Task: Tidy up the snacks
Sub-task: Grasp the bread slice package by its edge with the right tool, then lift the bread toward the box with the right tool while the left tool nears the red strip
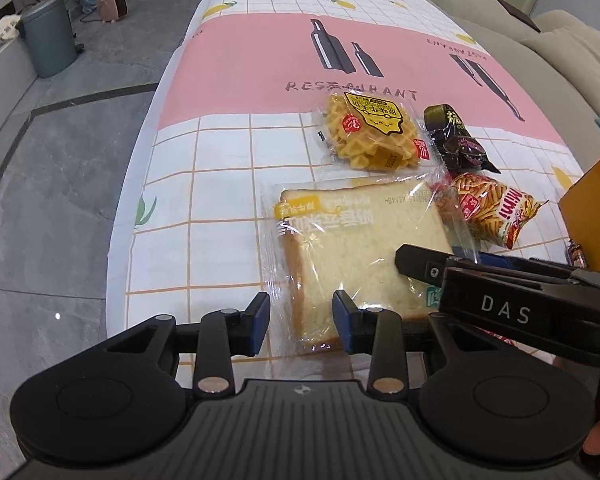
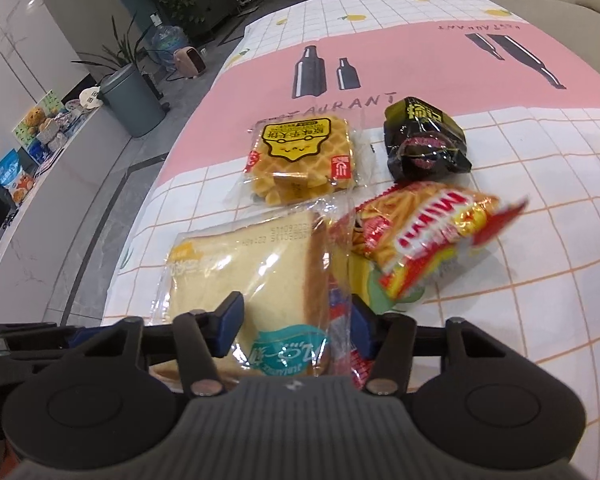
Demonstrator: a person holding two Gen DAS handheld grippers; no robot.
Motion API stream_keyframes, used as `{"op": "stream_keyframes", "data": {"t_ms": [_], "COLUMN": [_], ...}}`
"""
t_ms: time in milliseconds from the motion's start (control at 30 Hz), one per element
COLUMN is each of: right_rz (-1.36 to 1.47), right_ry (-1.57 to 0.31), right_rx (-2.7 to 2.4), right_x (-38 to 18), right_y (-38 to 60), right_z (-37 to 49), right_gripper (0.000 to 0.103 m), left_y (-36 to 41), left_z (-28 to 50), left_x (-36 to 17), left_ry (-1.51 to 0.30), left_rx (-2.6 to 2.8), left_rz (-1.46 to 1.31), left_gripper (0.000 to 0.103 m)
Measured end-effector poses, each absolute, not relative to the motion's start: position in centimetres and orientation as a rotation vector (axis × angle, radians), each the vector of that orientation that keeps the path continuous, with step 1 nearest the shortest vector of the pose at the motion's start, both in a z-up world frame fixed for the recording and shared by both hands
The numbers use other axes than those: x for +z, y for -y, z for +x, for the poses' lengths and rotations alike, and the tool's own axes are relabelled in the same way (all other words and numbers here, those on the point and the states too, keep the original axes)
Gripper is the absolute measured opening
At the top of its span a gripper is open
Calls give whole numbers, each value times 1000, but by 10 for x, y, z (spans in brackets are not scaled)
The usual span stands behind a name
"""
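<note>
At the bottom of the right wrist view, the right claw (image 2: 296, 320) is seen spread around the bread packet (image 2: 244, 264) on the table (image 2: 520, 312). The left claw (image 1: 300, 320) is likewise spread at the packet's near edge. Right of centre lies the noodle bag (image 2: 428, 240); farther up, the waffle pack (image 2: 300, 156) and black wrapper (image 2: 424, 140).

Grey stone-look floor tiles (image 1: 60, 184) with dark inlaid lines run beside the worktop (image 1: 220, 200), which wears a pink-and-white checked cloth. A beige sofa (image 1: 560, 60) borders its far side. A grey bin (image 1: 48, 36), a potted plant (image 2: 128, 48) and what may be a small pink heater (image 1: 113, 4) stand near a white cabinet (image 2: 28, 216).
</note>
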State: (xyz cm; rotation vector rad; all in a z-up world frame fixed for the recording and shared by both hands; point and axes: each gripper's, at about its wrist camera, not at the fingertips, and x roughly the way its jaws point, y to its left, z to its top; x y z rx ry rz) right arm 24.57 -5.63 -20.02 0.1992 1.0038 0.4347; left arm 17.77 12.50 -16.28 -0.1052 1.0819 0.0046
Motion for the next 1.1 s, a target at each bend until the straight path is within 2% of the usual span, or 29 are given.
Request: {"op": "stream_keyframes", "data": {"t_ms": [67,167,367,567,833,1100], "right_rz": [170,139,172,161,123,-53], "right_ry": [-989,-967,-935,-895,-855,-816], "right_rx": [437,428,443,458,407,258], "right_x": [-196,-188,-171,-150,-115,-93], "right_y": [53,53,68,80,121,155], "right_z": [243,237,220,195,166,137], "right_gripper": [35,24,13,8,7,7], "left_y": [-122,-120,-115,-104,-88,-47], "left_z": [178,176,166,148,125,116], "left_x": [-162,-159,-151,-136,-113,-133], "left_ry": [-1081,-1084,-1093,-1084,-1078,-1137], "left_rx": [7,10,-3,-36,-118,-197], "left_rz": [-86,-77,-82,-77,-128,-139], "left_gripper": [39,35,33,33,33,33]}}
